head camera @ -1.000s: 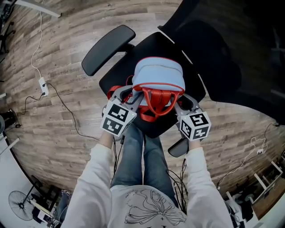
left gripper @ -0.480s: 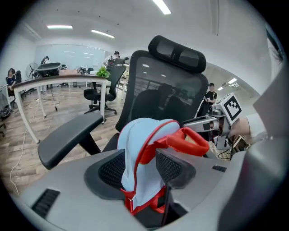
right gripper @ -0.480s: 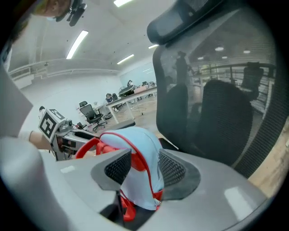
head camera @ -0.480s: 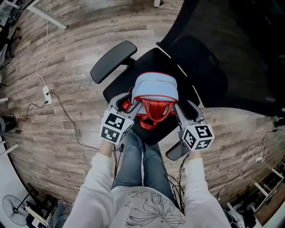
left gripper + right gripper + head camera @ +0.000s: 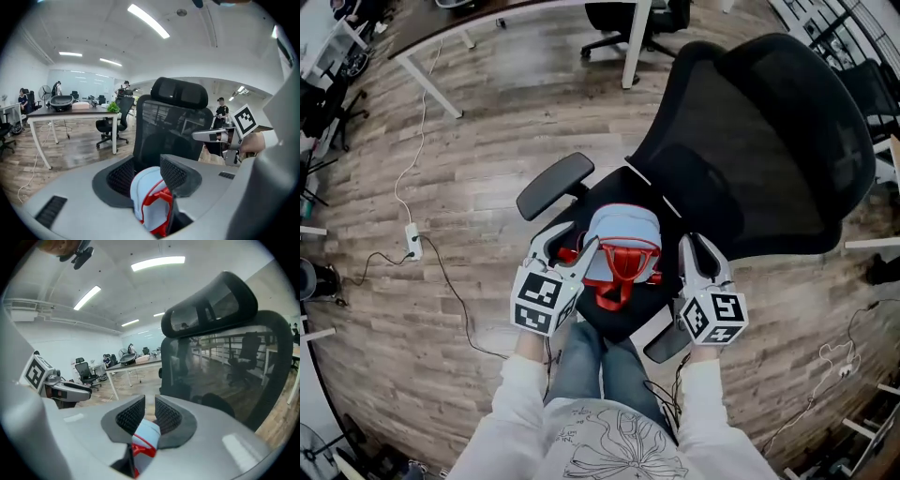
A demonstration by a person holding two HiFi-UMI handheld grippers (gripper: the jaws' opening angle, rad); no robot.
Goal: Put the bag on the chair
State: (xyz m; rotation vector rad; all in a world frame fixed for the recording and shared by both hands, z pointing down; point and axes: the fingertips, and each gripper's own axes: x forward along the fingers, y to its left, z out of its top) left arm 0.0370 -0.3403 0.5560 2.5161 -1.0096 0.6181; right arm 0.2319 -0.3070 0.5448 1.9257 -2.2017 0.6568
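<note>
A light blue bag (image 5: 622, 232) with red trim and red handles (image 5: 617, 272) rests on the seat (image 5: 623, 186) of a black mesh office chair. My left gripper (image 5: 572, 239) hovers at the bag's left, open wide; its jaws have just been closing a little, with nothing between them. My right gripper (image 5: 695, 242) hovers at the bag's right, jaws just closing to a narrow gap, holding nothing. In the left gripper view the bag (image 5: 150, 194) lies well below the left gripper (image 5: 147, 171). In the right gripper view the bag (image 5: 149, 433) shows under the right gripper (image 5: 149, 414).
The chair's tall backrest (image 5: 759, 141) rises behind the bag, with armrests (image 5: 555, 186) on both sides. The person's legs (image 5: 600, 352) stand at the seat's front. A white desk leg (image 5: 636, 42), another chair (image 5: 623, 14) and a floor cable with power strip (image 5: 413, 240) lie beyond.
Both grippers have lifted up and away from the bag's red handles, which now lie slack. The bag stays on the seat. The head view has tilted up toward the backrest.
</note>
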